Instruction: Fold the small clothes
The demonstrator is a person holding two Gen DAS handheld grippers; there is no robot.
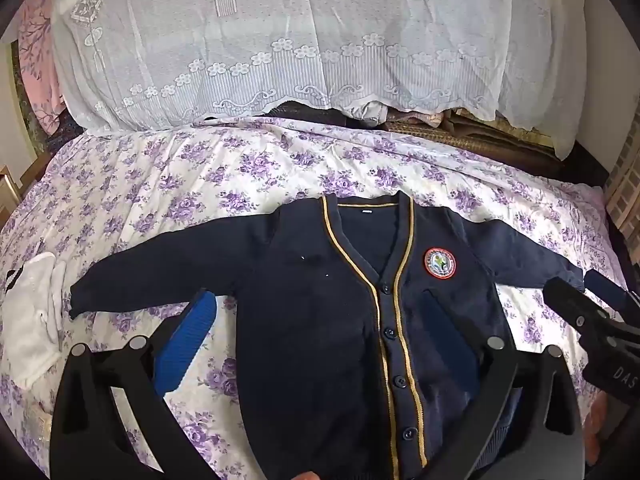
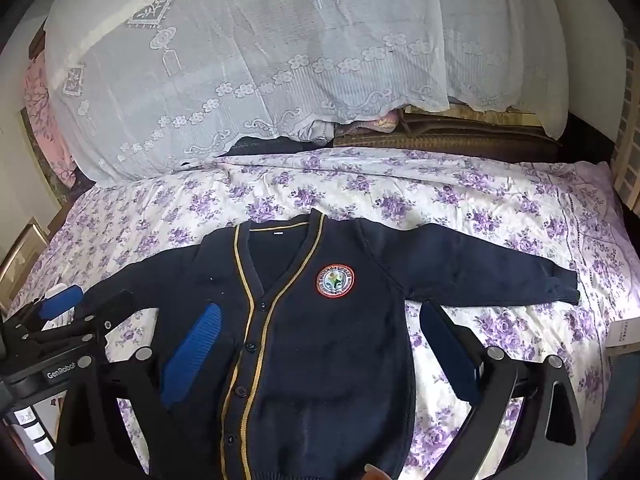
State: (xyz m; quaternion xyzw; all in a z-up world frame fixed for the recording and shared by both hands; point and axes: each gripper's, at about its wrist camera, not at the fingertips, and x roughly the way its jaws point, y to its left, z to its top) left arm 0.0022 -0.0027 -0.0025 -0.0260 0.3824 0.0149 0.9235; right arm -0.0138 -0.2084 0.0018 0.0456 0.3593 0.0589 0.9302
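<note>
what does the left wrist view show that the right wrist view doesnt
Only the left wrist view shows the white garment lying on the bedspread beside the cardigan's sleeve. Only the right wrist view shows the other sleeve's cuff in full and a white box at the bed's edge. Both show the navy cardigan spread flat, buttoned, badge up, on the floral bedspread, with the left gripper and right gripper open above it.

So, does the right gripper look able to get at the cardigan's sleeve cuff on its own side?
Probably yes: the right gripper is open, and the sleeve cuff lies flat and uncovered on the floral sheet.
</note>
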